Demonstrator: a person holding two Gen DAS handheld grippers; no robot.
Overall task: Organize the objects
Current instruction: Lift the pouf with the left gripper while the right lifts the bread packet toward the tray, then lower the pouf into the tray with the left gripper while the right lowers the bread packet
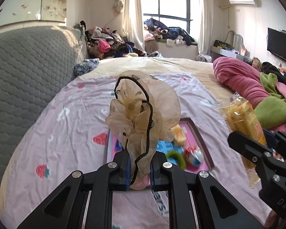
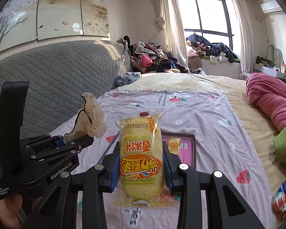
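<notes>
While aloft: one scrunchie (image 1: pixel 141 122), one snack packet (image 2: pixel 141 152).

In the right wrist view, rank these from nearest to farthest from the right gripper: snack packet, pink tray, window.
1. Snack packet: clamped in the right gripper.
2. Pink tray: on the bed just beyond, slightly right.
3. Window: far wall, upper right.

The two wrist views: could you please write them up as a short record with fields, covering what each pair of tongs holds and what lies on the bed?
left tongs: shut on a beige sheer scrunchie with a black cord
right tongs: shut on a yellow snack packet, held above the bed
tray: pink, dark-framed, on the bed sheet, holding small items
surroundings: pink blanket on the bed; grey headboard
</notes>
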